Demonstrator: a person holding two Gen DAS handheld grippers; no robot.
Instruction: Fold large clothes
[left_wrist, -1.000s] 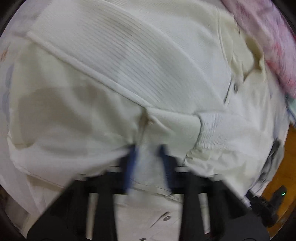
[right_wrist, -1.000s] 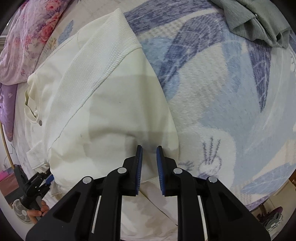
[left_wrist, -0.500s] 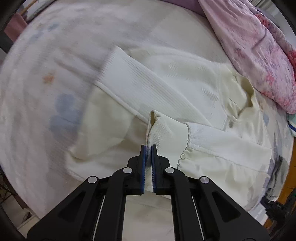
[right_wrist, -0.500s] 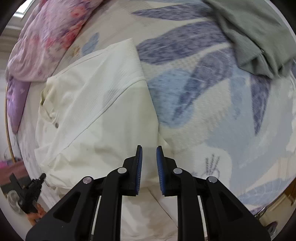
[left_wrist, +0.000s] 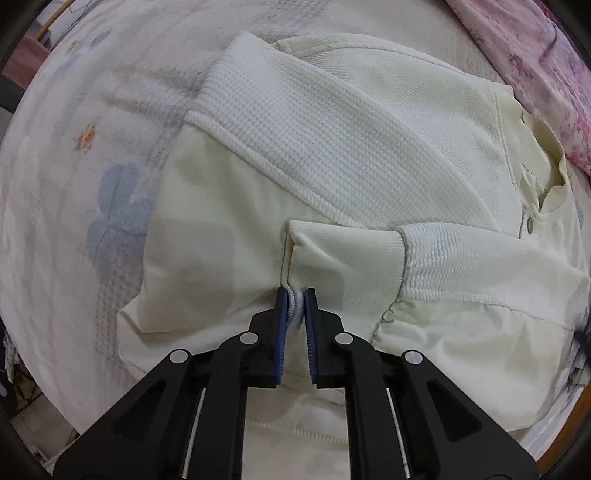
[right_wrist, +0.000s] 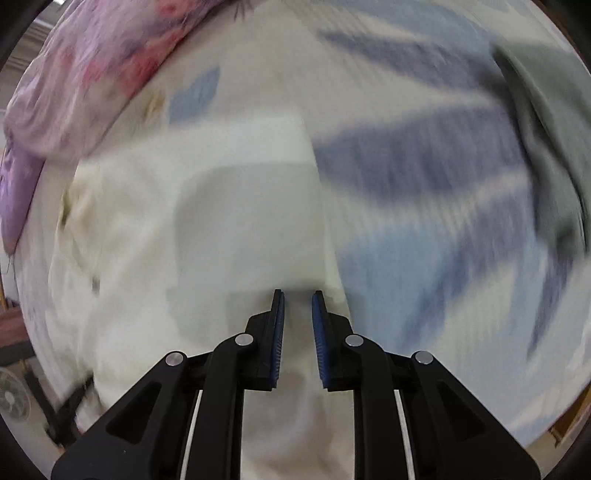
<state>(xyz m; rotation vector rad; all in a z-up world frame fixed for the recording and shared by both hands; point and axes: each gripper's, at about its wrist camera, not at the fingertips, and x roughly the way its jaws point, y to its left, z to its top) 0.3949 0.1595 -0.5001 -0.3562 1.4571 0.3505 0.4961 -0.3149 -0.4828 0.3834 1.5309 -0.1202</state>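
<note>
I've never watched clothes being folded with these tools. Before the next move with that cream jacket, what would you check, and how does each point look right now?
1. Left hand-held gripper pinching the cuff: ok.
2. Sleeve lying across the jacket: ok.
3. Right hand-held gripper open, holding nothing: ok.
4. Right view sharp enough to aim: not ok, blurred.
5. Grey garment apart from the jacket: ok.

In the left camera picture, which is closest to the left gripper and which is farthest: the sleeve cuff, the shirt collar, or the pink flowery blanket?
From the left gripper:
1. Sleeve cuff, pinched at its tips.
2. Shirt collar, farther off, to the right.
3. Pink flowery blanket, top right, beyond the collar.
</note>
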